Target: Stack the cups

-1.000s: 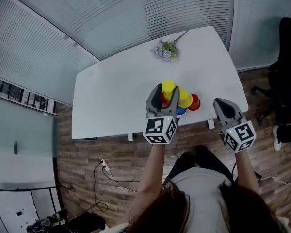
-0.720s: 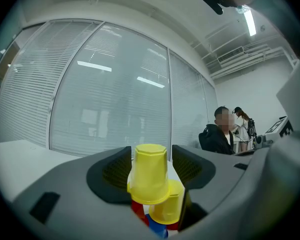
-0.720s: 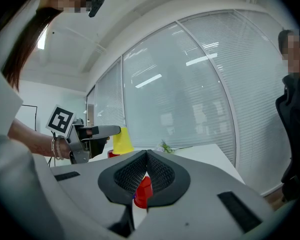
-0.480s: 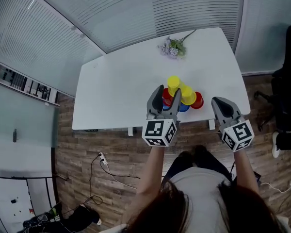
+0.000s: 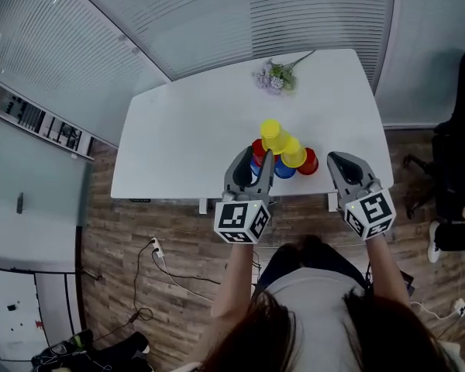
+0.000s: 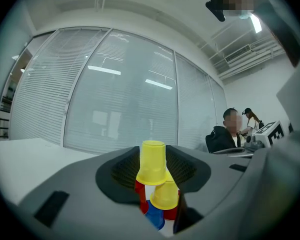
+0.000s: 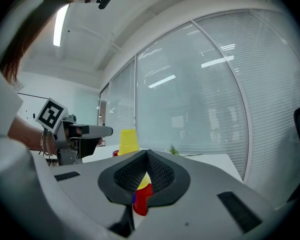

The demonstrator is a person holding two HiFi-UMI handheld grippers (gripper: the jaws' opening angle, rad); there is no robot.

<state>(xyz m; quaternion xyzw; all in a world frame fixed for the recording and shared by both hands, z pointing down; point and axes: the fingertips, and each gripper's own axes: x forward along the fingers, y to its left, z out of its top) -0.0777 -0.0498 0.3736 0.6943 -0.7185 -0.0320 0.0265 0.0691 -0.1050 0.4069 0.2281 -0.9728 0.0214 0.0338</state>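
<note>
The left tool (image 5: 254, 161) is matte grey plastic with mesh-textured pads. Its jaws have just been closing, yet they stand apart with nothing pinched. The cups show through the gap, beyond the tips. The right tool (image 5: 335, 159) has its pads pressed together and empty, just off the near right edge of the smooth white counter (image 5: 178, 138).

The cups are glossy, tapered plastic, mouth-down in a tight cluster by the counter's near edge. The blue cup (image 5: 283, 171) sits low between the left red cup (image 5: 257, 147) and the right red cup (image 5: 309, 162). The lower yellow cup (image 5: 294, 156) rests above them, and the top yellow cup (image 5: 270, 134) stands highest.

A wispy flower sprig (image 5: 274, 77) lies at the far side.
</note>
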